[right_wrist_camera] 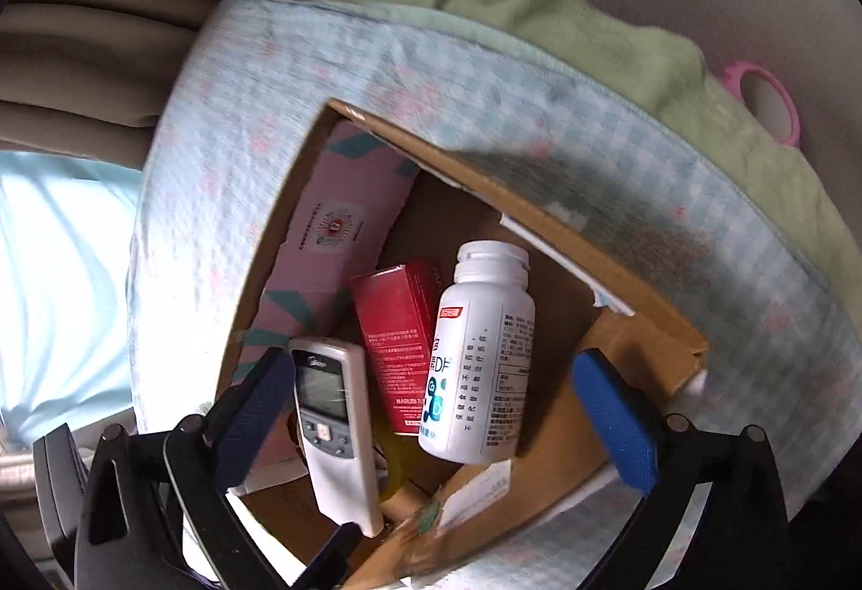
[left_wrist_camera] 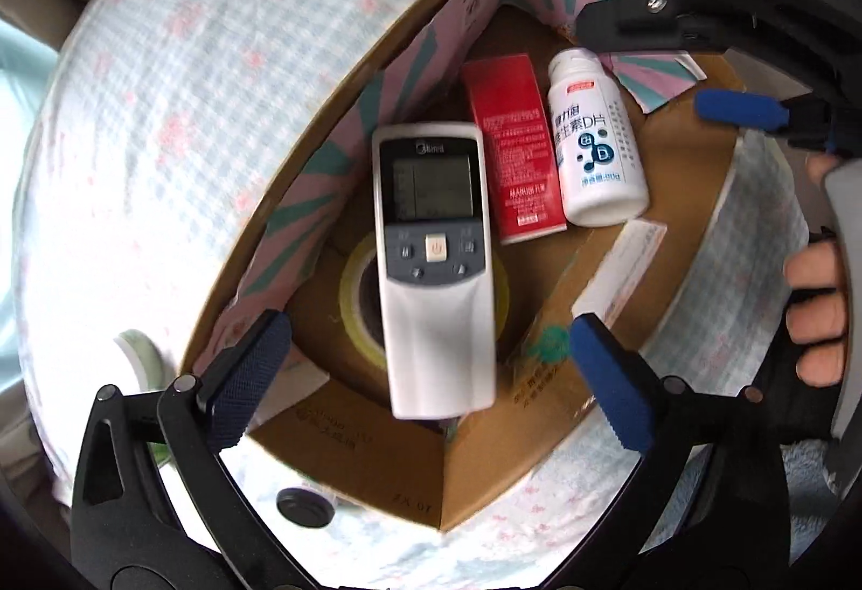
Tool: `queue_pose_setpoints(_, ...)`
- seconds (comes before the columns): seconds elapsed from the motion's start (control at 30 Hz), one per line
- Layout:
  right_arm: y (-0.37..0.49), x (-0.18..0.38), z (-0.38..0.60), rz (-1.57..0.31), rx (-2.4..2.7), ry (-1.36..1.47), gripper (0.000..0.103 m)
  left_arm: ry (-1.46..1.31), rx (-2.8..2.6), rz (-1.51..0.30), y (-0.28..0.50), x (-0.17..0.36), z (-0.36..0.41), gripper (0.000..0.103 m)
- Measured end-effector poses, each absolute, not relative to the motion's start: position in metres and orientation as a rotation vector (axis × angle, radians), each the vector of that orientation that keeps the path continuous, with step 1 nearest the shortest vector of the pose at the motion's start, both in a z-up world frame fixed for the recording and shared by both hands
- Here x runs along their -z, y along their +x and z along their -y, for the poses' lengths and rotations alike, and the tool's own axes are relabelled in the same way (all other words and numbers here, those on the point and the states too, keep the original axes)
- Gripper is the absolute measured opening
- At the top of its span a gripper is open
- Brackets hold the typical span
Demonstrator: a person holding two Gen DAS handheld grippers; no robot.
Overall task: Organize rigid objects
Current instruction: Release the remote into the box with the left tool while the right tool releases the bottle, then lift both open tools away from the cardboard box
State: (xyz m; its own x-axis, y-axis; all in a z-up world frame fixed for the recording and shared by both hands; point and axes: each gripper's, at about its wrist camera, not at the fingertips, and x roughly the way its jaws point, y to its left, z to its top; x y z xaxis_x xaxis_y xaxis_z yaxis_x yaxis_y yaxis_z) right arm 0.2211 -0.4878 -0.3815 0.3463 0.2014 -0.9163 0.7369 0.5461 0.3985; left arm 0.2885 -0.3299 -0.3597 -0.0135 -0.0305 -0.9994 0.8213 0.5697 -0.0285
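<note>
Both grippers, left (left_wrist_camera: 425,374) and right (right_wrist_camera: 447,407), hung wide open and empty over my cardboard box (left_wrist_camera: 485,471); remote (left_wrist_camera: 433,266), red carton (left_wrist_camera: 512,148) and white bottle (left_wrist_camera: 595,143) lay inside.

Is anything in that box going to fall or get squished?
Maybe. The white and grey remote control lies on top of a yellow tape roll, not flat on the brown cardboard box floor, so a bump might tip it. The white pill bottle lies on its side beside the red carton and might roll. Both open grippers, left and right, hover close and could knock things.
</note>
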Motion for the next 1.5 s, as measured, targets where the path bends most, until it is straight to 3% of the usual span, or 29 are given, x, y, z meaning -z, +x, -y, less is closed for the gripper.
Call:
queue_pose_setpoints(0.7, 0.193, 0.317, 0.471, -1.137, 0.357, 0.829, 0.103, 0.56, 0.662, -1.335, 0.255, 0.284, 0.266, 0.103)
queue_pose_setpoints(1.1, 0.182, 0.237, 0.391, -1.131, 0.179, 0.513, 0.103, 0.349, 0.477, -1.239, 0.215, 0.214, 0.147, 0.103)
queue_pose_setpoints(1.5, 0.197, 0.164, 0.262, -0.953, -0.042, 0.16, 0.103, 0.163, 0.238, -1.096, 0.2, 0.177, 0.026, 0.103)
